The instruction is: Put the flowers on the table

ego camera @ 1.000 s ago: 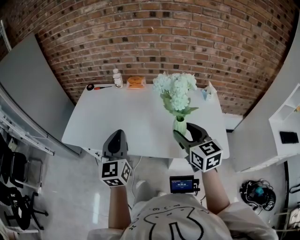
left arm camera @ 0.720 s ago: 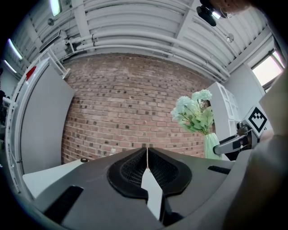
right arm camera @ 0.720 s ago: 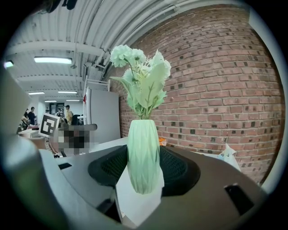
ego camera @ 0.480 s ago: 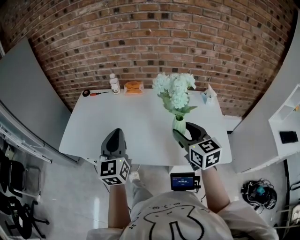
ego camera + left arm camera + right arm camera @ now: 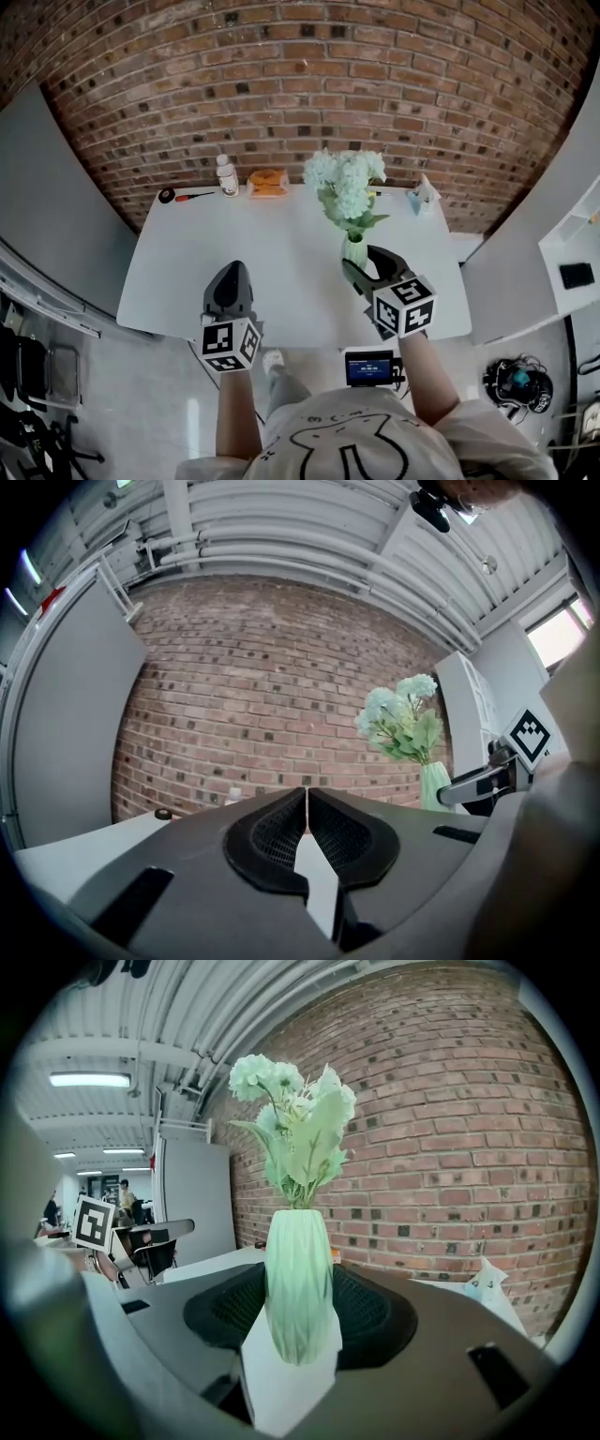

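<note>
Head view. White table [image 5: 272, 246] stood with its far edge against a brick wall [image 5: 300, 84]. Along that far edge: a bottle [image 5: 226, 175], an orange item [image 5: 267, 181] and a small bag [image 5: 424, 192] at the table's far right corner. The table's middle and near left lay bare, with grey floor past its near edge. The left gripper [image 5: 232, 266] hovered over the table's near edge, forearm straight, jaws pointing at the wall. The right gripper [image 5: 361, 261] sat over the table's near right part, angled inward, clamped on a pale green vase [image 5: 355, 249]. The vase was upright and held white-green flowers [image 5: 345, 183].

Left gripper view. The pads met tip to tip with nothing between. Vase and flowers stood over the table's right side.

Right gripper view. Both pads pressed the vase's lower body, stems rising from its mouth. The table top showed below the base; contact could not be made out.
</note>
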### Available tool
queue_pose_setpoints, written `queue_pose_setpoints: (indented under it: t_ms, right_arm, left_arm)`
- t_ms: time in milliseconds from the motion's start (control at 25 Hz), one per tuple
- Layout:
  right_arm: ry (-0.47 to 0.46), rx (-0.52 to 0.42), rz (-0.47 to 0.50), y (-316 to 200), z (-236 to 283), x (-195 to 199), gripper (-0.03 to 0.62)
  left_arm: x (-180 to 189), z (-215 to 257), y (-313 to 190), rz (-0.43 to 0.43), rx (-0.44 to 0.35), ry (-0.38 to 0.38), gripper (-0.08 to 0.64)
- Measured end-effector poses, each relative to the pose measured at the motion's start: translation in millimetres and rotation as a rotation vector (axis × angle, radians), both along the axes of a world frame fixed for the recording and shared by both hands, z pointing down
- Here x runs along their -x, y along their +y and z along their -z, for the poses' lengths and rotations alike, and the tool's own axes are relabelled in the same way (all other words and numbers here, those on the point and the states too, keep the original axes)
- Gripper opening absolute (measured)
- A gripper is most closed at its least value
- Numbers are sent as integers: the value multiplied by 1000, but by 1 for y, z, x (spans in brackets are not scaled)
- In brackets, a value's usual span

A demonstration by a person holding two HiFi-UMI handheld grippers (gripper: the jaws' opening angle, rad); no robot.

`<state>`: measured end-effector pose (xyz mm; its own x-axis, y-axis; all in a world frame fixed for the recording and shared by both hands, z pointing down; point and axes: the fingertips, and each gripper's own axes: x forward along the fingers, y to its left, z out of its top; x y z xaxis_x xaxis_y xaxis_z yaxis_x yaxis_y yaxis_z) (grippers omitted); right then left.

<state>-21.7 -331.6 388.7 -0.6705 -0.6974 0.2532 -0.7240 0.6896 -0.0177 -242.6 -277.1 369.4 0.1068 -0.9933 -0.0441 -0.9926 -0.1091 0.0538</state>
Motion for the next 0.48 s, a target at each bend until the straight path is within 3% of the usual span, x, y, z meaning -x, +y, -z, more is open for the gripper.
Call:
queue_pose_setpoints:
  t_ms: [480]
  right_arm:
    - [-5, 9, -23, -53, -19, 65, 227]
  left_arm:
    - [41, -19, -64, -125, 36, -12, 20]
